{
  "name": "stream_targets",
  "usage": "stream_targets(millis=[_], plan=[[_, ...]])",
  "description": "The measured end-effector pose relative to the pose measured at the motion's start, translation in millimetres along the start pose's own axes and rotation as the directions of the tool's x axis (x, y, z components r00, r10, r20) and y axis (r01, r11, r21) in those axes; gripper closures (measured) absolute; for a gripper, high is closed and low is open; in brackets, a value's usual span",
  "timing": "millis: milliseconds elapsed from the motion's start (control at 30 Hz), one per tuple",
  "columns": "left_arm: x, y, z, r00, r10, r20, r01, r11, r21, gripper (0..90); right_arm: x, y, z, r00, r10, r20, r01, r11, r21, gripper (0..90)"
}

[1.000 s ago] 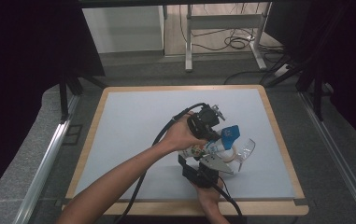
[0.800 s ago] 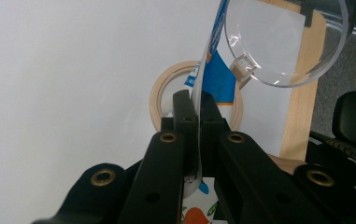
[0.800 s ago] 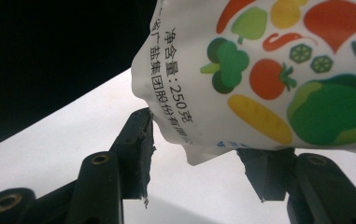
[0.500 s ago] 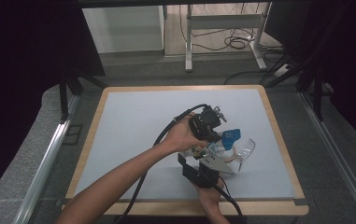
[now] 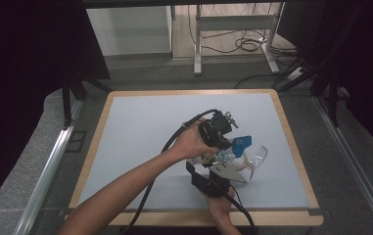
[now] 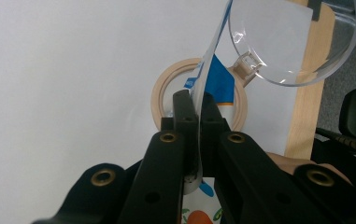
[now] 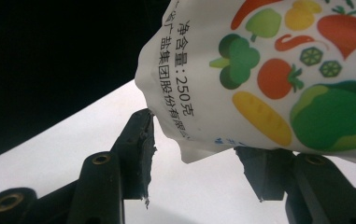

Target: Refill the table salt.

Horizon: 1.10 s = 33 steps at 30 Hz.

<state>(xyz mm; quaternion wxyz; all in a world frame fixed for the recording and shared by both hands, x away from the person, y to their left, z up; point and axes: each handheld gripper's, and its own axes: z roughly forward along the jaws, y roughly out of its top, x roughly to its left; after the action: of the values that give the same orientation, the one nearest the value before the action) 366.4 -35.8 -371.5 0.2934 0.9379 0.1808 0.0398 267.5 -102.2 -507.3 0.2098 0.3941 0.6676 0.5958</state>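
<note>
A white pouch [image 7: 278,70] printed with vegetables, blue at its top [image 5: 240,142], hangs over the right part of the table. My left gripper [image 6: 195,100] is shut on a thin edge of it from above; in the high view that gripper [image 5: 227,142] sits in the hand above the pouch. My right gripper [image 7: 199,135] comes from below, with its jaws half apart and their tips pressed on both sides of the pouch's lower end. In the high view it [image 5: 218,160] points up from the near edge. Under the pouch lie a wooden ring [image 6: 164,93] and a clear plastic bowl [image 6: 278,42].
The pale tabletop [image 5: 145,132] has a wooden border [image 5: 291,142], close to the bowl [image 5: 258,155] on the right. Both cables trail toward the near edge. Black curtains and metal stand legs [image 5: 272,49] lie beyond the far edge.
</note>
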Motion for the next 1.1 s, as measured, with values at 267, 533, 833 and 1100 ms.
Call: stream_targets(millis=[267,533,833,1100], plan=[[-0.4,3.8,1.3,1.0000,0.004,-0.006,-0.004,1.0000,0.005,90.0,-2.8,2.1,0.7,1.0000,0.006,-0.001,-0.006,1.000,-0.009,48.6],[-2.0,8.8,2.1,0.9999,0.008,-0.011,-0.008,0.9996,0.028,90.0,-4.2,2.9,0.9,0.9997,0.025,-0.002,-0.025,1.000,-0.017,48.5],[-0.8,10.4,2.9,0.9999,0.012,-0.010,-0.012,0.9993,0.035,90.0,-4.5,6.2,2.5,0.9987,0.050,-0.006,-0.050,0.998,-0.034,48.5],[1.2,9.4,2.7,0.9999,0.010,-0.009,-0.010,0.9994,0.033,90.0,-2.5,6.0,3.8,0.9992,0.039,-0.001,-0.039,0.998,-0.039,48.8]])
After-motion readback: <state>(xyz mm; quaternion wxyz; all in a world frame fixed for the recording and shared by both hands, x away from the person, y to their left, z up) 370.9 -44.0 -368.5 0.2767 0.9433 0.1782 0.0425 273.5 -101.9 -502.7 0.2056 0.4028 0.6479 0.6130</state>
